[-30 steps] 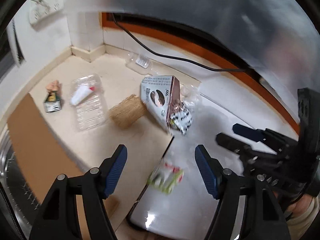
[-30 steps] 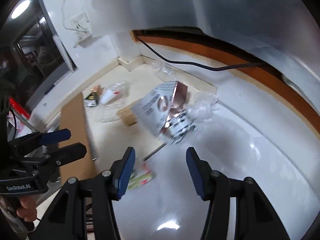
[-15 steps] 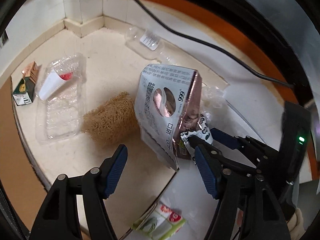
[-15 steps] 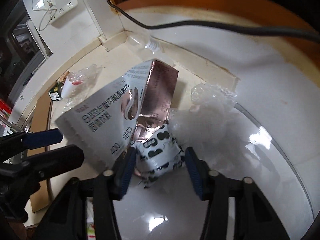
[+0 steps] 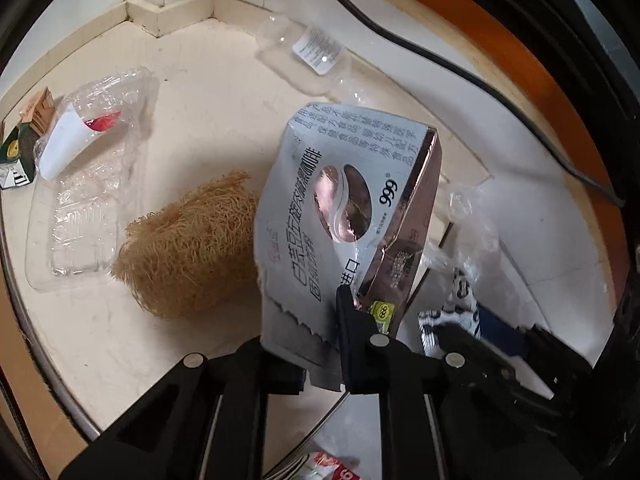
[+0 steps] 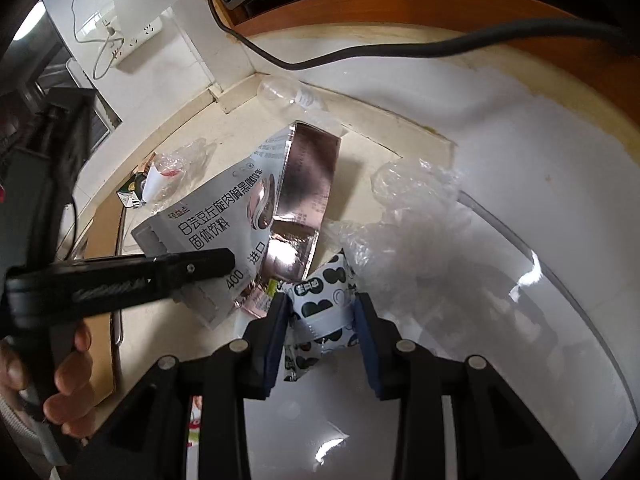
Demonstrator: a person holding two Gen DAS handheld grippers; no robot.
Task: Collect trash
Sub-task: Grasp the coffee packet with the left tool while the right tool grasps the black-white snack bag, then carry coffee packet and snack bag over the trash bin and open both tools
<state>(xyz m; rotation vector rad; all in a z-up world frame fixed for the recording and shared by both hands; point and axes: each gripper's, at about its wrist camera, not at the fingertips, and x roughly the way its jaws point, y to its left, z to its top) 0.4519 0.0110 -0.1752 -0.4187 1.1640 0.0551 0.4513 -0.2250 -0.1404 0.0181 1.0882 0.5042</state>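
Note:
My left gripper [image 5: 308,344] is shut on the torn lower edge of a large silver drink-powder pouch [image 5: 344,216] that stands tilted on the counter. The pouch also shows in the right wrist view [image 6: 248,216], with the left gripper [image 6: 208,266] clamped on it. My right gripper [image 6: 320,320] is closed around a small white wrapper with black blobs [image 6: 320,300], its pads pressing both sides. That wrapper shows in the left wrist view [image 5: 452,312] beside the right gripper's fingers [image 5: 500,332].
A tan fibre scrubber [image 5: 188,248], a clear plastic tray [image 5: 84,200] holding a white paper cone, a small green carton [image 5: 24,140], an empty clear bottle [image 5: 304,52] and crumpled clear film [image 6: 416,208] lie on the counter. A black cable [image 6: 360,54] runs along the back.
Both grippers moved forward and closed: the left onto the silver pouch's lower edge, the right onto the black-and-white wrapper. They were open before.

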